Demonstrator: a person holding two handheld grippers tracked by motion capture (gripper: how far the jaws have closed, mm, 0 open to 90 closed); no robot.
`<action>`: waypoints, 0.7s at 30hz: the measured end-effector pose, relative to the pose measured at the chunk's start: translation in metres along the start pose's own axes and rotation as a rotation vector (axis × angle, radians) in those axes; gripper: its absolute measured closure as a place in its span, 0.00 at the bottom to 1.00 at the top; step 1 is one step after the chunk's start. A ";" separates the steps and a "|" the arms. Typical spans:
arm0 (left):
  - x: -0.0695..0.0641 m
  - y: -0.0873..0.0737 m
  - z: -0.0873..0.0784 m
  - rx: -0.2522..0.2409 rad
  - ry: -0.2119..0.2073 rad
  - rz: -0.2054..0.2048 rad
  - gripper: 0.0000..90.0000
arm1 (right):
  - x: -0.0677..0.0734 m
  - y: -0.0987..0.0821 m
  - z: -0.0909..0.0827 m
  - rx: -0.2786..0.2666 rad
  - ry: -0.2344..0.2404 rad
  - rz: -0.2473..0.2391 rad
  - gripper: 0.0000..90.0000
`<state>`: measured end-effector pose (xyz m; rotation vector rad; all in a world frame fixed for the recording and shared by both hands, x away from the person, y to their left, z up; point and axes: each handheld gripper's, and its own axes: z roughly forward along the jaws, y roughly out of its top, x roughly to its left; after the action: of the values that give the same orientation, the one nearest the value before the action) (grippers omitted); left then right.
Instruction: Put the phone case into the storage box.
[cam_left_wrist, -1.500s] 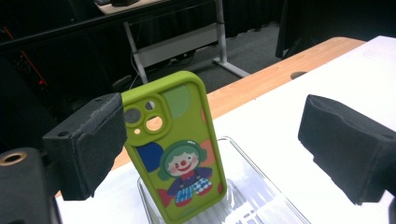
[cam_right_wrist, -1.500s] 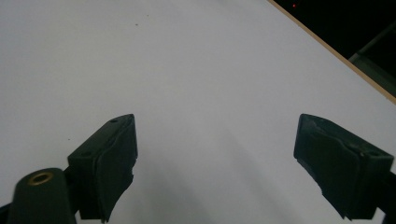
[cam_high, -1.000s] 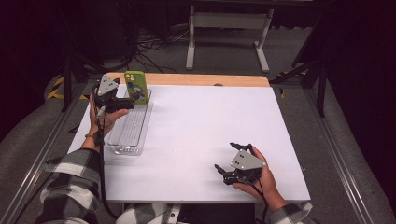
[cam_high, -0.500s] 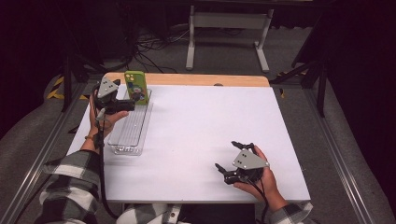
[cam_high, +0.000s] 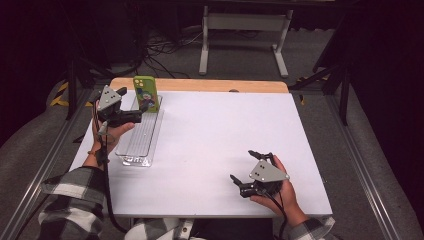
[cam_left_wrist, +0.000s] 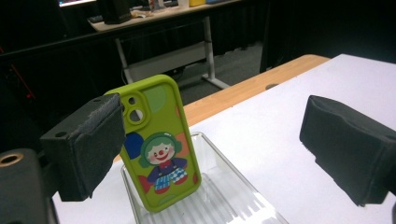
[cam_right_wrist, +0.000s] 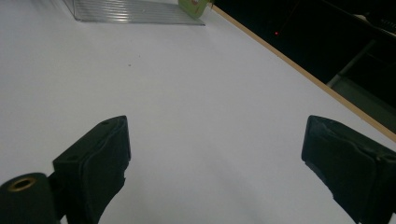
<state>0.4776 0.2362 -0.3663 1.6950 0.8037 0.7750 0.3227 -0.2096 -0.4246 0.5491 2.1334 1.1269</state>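
A phone in a lime-green case with a clown picture (cam_high: 146, 94) (cam_left_wrist: 159, 144) stands upright at the far end of a clear ribbed tray (cam_high: 140, 140) (cam_left_wrist: 224, 196) on the left of the white table. My left gripper (cam_high: 137, 112) (cam_left_wrist: 215, 135) hovers over the tray just short of the phone, open, its jaws wide apart and gripping nothing. One jaw overlaps the phone's upper edge in the left gripper view; contact cannot be told. My right gripper (cam_high: 247, 170) (cam_right_wrist: 215, 158) rests open near the front right, nothing between its jaws.
The white table top (cam_high: 215, 135) has a wooden strip (cam_high: 200, 85) along its far edge. Beyond it stands a grey desk frame (cam_high: 240, 25) on a dark floor with cables. In the right gripper view the tray (cam_right_wrist: 130, 11) lies far off.
No clear change; both hands and the phone stay about where they were.
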 end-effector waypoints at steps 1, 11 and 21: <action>-0.001 0.000 -0.001 -0.003 0.000 0.004 0.08 | 0.000 0.000 0.000 0.002 0.002 -0.002 0.10; -0.012 -0.005 -0.008 -0.021 0.003 0.005 0.10 | 0.001 0.001 0.000 -0.005 0.003 -0.009 0.10; -0.019 -0.012 -0.007 -0.015 -0.022 0.007 0.10 | 0.001 0.004 -0.003 -0.030 0.003 -0.005 0.09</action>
<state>0.4593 0.2266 -0.3784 1.6914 0.7749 0.7642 0.3203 -0.2084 -0.4204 0.5278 2.1161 1.1562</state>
